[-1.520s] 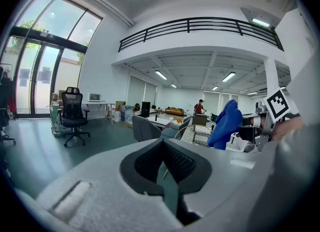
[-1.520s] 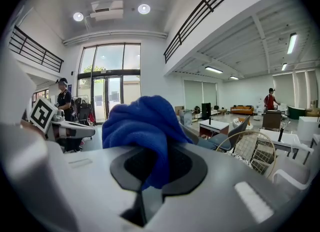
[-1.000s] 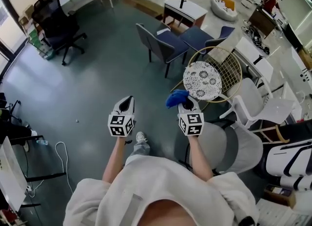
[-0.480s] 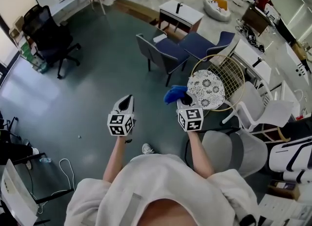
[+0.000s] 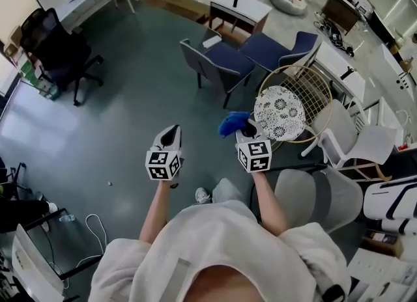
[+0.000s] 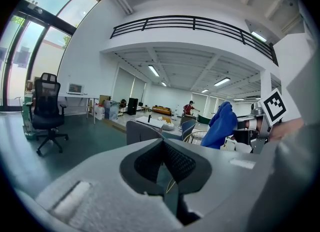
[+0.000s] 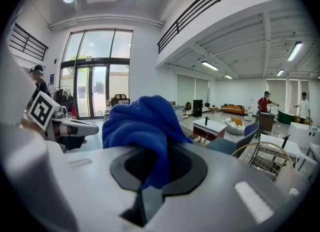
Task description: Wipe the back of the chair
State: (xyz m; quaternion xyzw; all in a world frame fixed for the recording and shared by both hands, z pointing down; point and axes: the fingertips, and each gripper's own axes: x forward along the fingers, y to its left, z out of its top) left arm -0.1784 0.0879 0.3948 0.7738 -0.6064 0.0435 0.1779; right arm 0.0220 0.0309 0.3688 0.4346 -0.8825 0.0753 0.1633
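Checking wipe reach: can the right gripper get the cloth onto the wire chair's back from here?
Probably yes: the right gripper, jaws shut on the blue cloth, is beside the wire chair, with nothing between them.

Your left gripper (image 5: 171, 137) and right gripper (image 5: 248, 129) sit side by side ahead of you, with the cloth (image 5: 232, 124) clamped in the right one. The wire chair (image 5: 307, 94) stands just right of it, two armchairs (image 5: 221, 63) stand beyond, and an office chair (image 5: 58, 43) stands far left.
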